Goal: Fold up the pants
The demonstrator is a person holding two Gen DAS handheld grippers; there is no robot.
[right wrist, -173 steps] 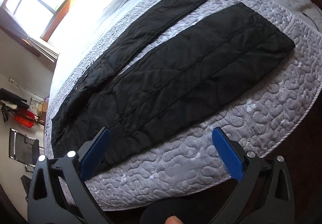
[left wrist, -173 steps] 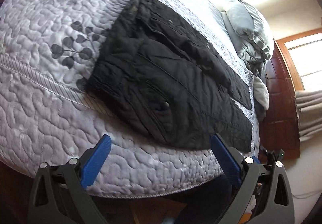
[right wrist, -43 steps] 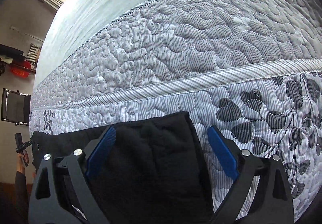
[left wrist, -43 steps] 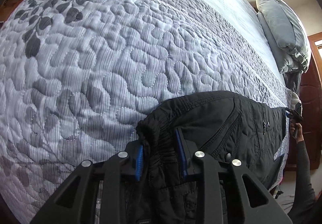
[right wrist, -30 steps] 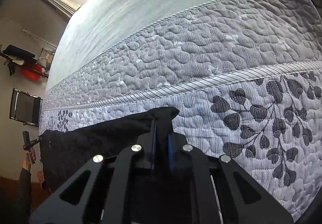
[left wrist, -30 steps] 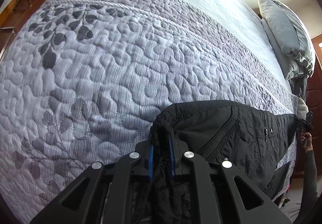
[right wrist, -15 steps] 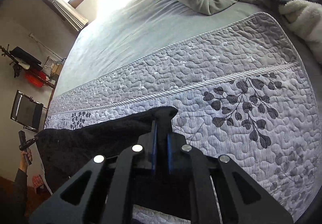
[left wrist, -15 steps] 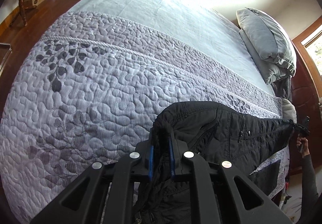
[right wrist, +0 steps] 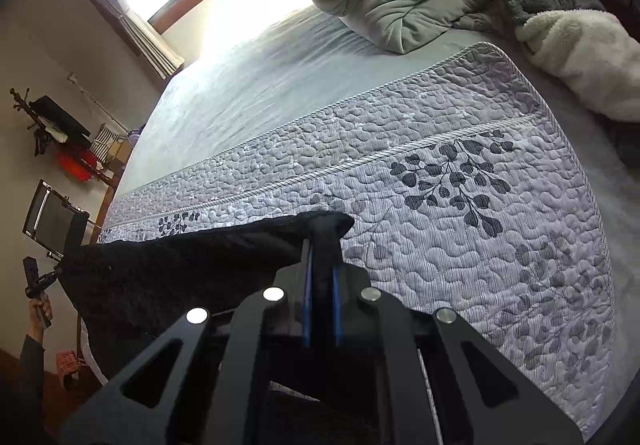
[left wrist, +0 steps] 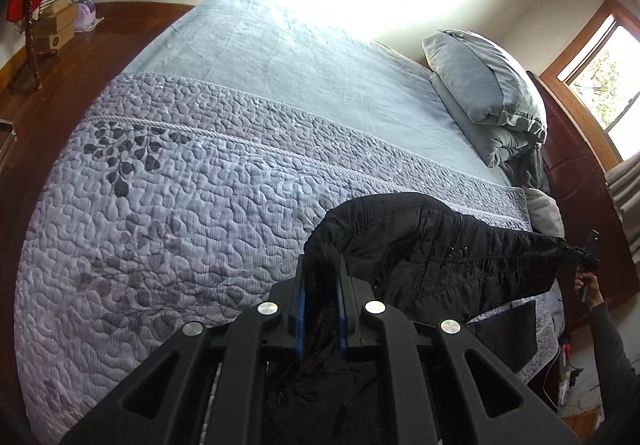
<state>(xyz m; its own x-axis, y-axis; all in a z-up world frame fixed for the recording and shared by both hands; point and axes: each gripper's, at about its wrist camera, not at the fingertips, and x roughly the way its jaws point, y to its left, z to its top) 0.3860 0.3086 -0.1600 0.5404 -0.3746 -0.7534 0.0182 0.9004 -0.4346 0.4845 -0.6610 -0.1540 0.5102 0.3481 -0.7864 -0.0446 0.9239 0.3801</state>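
Your left gripper [left wrist: 320, 285] and right gripper [right wrist: 320, 277] each clench an end of the black pants [left wrist: 440, 253], stretched lengthwise between them above the quilt [left wrist: 180, 205].

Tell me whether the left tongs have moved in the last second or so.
Yes. The left tongs, shut on the black pants, have risen away from the quilted bedspread: window and pillow now show beyond it.

Left tongs [left wrist: 320, 285]: black angular frames, blue pads, four silver screw heads. Right tongs [right wrist: 321, 277] look identical. Dark long sleeve [left wrist: 610, 345] at the wrist.
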